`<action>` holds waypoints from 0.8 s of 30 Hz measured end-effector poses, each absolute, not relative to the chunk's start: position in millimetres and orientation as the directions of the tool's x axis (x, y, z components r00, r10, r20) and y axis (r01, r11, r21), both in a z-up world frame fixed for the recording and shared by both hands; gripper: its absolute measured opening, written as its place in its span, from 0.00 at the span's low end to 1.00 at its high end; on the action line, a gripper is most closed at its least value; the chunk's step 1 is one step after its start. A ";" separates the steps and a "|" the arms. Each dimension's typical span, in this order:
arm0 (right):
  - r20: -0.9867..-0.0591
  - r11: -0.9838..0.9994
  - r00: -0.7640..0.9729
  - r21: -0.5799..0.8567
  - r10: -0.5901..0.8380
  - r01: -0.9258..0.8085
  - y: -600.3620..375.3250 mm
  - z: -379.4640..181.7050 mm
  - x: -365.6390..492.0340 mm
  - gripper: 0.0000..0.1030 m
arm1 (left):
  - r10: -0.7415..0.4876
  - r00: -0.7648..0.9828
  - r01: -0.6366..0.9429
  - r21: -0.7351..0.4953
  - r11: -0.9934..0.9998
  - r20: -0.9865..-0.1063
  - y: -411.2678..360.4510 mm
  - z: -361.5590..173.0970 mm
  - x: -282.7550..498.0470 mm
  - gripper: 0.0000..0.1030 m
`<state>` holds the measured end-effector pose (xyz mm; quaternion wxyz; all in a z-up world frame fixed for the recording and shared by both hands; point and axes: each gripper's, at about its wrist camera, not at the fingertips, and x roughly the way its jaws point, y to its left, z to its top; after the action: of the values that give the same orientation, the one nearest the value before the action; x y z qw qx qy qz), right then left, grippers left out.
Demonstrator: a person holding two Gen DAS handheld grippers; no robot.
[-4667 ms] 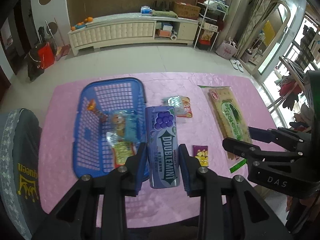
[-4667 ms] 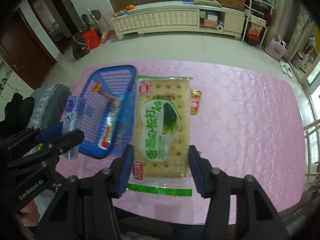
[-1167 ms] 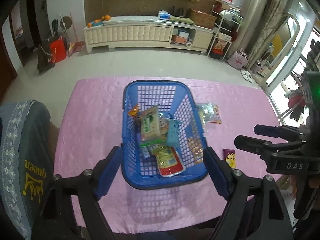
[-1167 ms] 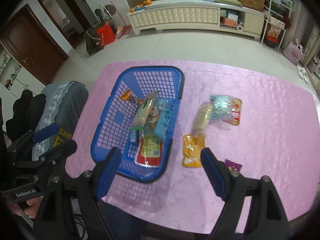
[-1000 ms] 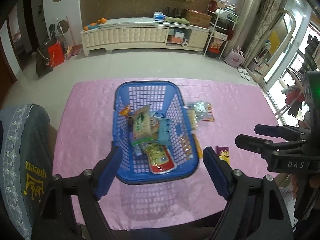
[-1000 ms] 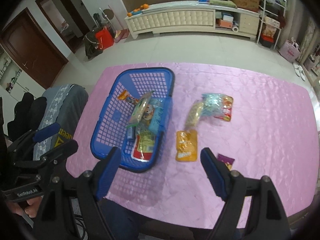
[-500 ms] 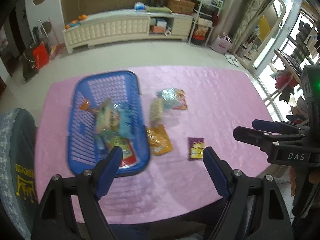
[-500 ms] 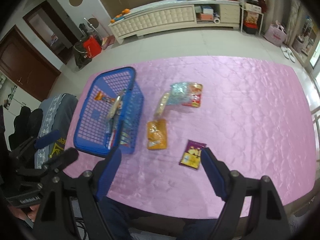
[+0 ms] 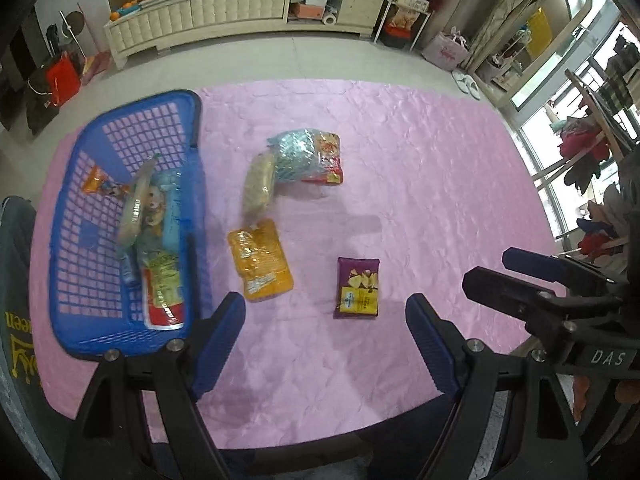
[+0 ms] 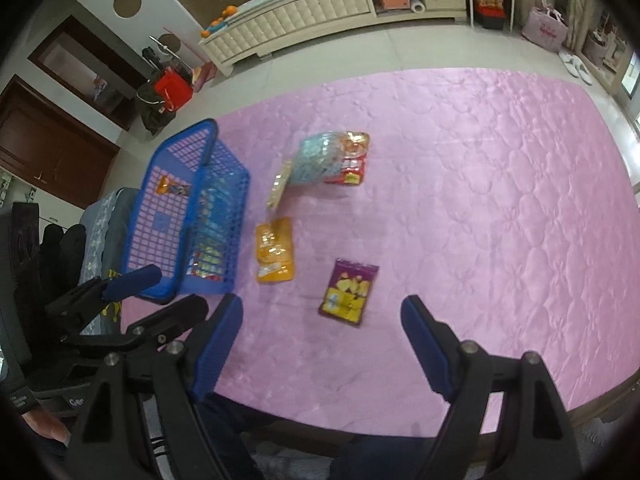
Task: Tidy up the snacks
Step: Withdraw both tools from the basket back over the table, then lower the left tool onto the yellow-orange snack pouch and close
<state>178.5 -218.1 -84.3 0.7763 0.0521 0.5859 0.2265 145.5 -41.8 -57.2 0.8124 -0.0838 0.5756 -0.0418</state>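
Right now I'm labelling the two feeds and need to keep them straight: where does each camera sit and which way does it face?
Left wrist: on the left hand-held gripper, looking steeply down at the pink table; its own open fingers show, the right hand-held gripper at right.
Right wrist: on the right hand-held gripper, same downward tilt; own open fingers show, left gripper at lower left.
Shared: blue basket, orange packet, purple packet.
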 end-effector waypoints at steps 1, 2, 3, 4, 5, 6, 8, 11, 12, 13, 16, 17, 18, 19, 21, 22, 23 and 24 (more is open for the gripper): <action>-0.888 0.895 0.215 0.340 0.406 -0.289 -220.5 -86.7 180.2 0.82 | -0.168 0.325 -0.027 -0.186 0.982 -0.931 -44.9 -62.3 149.0 0.79; -0.890 0.898 0.219 0.332 0.400 -0.289 -225.1 -89.7 182.4 0.82 | -0.165 0.319 -0.027 -0.183 0.983 -0.933 -47.2 -66.8 152.1 0.79; -0.892 0.900 0.222 0.325 0.394 -0.290 -228.1 -94.0 185.4 0.82 | -0.158 0.318 -0.025 -0.175 0.984 -0.935 -50.9 -71.9 155.9 0.79; -0.894 0.903 0.224 0.319 0.388 -0.289 -230.3 -98.2 188.1 0.82 | -0.147 0.317 -0.023 -0.162 0.986 -0.937 -54.1 -76.3 158.8 0.78; -0.897 0.905 0.221 0.317 0.383 -0.284 -232.7 -103.0 190.9 0.82 | -0.137 0.315 -0.020 -0.150 0.988 -0.939 -56.1 -80.7 161.4 0.79; -0.900 0.907 0.210 0.320 0.382 -0.275 -235.2 -109.2 194.0 0.82 | -0.124 0.307 -0.018 -0.136 0.991 -0.944 -58.4 -88.3 165.1 0.79; -0.904 0.907 0.188 0.331 0.384 -0.262 -236.3 -120.1 198.8 0.82 | -0.114 0.287 -0.029 -0.128 0.991 -0.951 -57.6 -101.2 171.0 0.78; -0.916 0.908 0.154 0.323 0.371 -0.268 -231.6 -139.8 205.1 0.82 | -0.120 0.263 -0.063 -0.142 0.988 -0.957 -53.0 -121.0 177.5 0.78; -0.917 0.907 0.149 0.322 0.370 -0.270 -229.8 -143.4 206.3 0.82 | -0.118 0.258 -0.072 -0.141 0.987 -0.959 -51.7 -127.8 180.1 0.78; -0.918 0.906 0.140 0.323 0.370 -0.274 -227.1 -149.2 208.1 0.82 | -0.113 0.257 -0.076 -0.137 0.988 -0.960 -51.2 -131.9 181.5 0.78; -0.918 0.902 0.124 0.332 0.376 -0.274 -220.3 -163.6 212.6 0.82 | -0.083 0.233 -0.086 -0.105 0.991 -0.969 -49.9 -152.2 190.5 0.78; -0.920 0.904 0.123 0.330 0.373 -0.271 -218.6 -167.7 214.9 0.82 | -0.080 0.220 -0.095 -0.103 0.990 -0.972 -48.8 -159.1 192.3 0.78; -0.922 0.906 0.124 0.325 0.367 -0.270 -216.6 -172.4 217.4 0.82 | -0.079 0.205 -0.105 -0.102 0.989 -0.976 -47.0 -167.3 194.7 0.78; -0.925 0.908 0.120 0.319 0.361 -0.272 -214.7 -178.4 220.1 0.82 | -0.077 0.196 -0.109 -0.100 0.989 -0.977 -46.2 -172.3 197.3 0.78; -0.929 0.908 0.108 0.315 0.354 -0.275 -211.1 -188.5 225.2 0.82 | -0.067 0.180 -0.125 -0.091 0.988 -0.981 -42.1 -184.5 202.2 0.78; -0.932 0.910 0.102 0.310 0.349 -0.276 -209.1 -194.3 228.1 0.82 | -0.052 0.174 -0.135 -0.076 0.988 -0.983 -39.6 -191.2 204.9 0.78; -0.934 0.911 0.101 0.306 0.344 -0.277 -207.6 -197.5 230.1 0.82 | -0.044 0.174 -0.140 -0.069 0.988 -0.984 -38.5 -194.8 206.4 0.78; -0.934 0.911 0.101 0.304 0.342 -0.279 -206.7 -200.3 231.9 0.82 | -0.041 0.174 -0.139 -0.066 0.988 -0.984 -37.8 -198.6 208.0 0.78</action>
<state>231.9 -206.7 -200.3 0.7415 0.0249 0.6370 0.2094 208.0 -37.8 -198.6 0.7629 -0.0701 0.6419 0.0320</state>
